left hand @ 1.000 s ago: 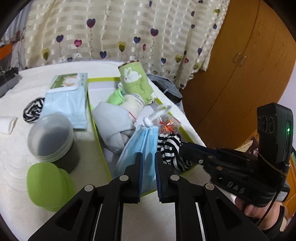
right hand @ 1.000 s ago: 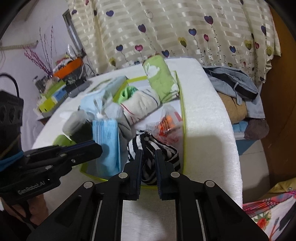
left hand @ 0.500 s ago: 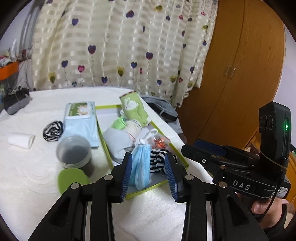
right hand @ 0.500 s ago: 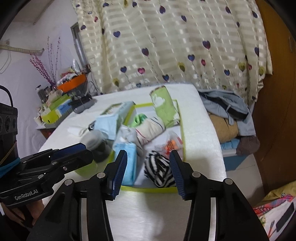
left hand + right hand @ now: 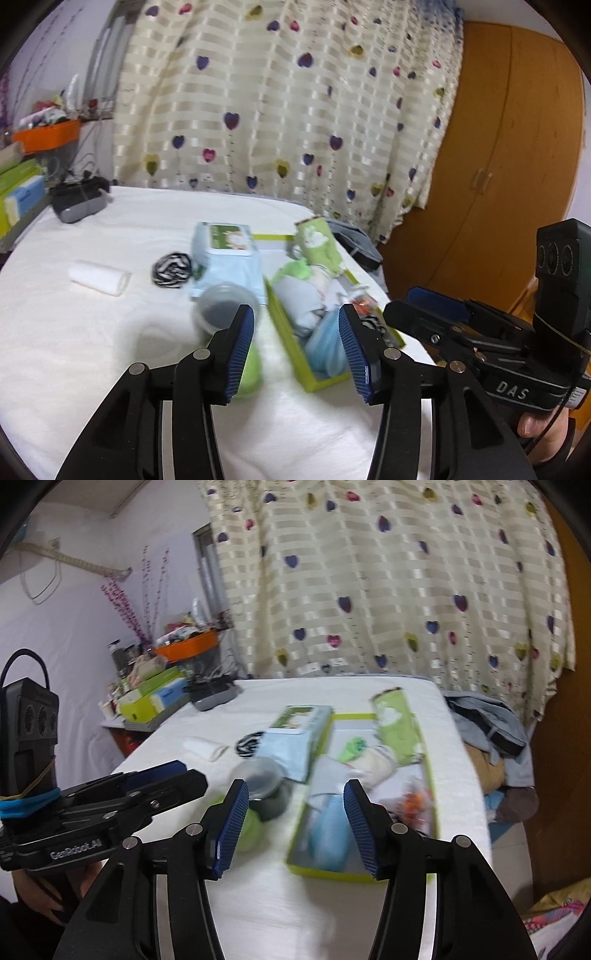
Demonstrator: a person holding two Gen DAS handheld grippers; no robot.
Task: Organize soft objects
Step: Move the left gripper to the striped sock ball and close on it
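1. white terry cloth covers the table (image 5: 92,369), and on it two soft items lie outside the green tray (image 5: 291,343): a rolled white cloth (image 5: 99,277) and a zebra-striped fabric piece (image 5: 171,268), just beside the wipes pack (image 5: 229,258).
2. the tray is seen already filled with a blue face mask (image 5: 325,347), grey cloth and a green rabbit-print roll (image 5: 319,245).
3. the left gripper (image 5: 297,345) and right gripper (image 5: 293,823) have just been opening; the jaws of both stand wide apart, with nothing between them.
4. the loose pieces are judged light, limp and not fragile; slipping is unlikely.
5. the white roll would best be pinched across its middle so it stays rolled; the striped piece could be gathered at its bunched centre.
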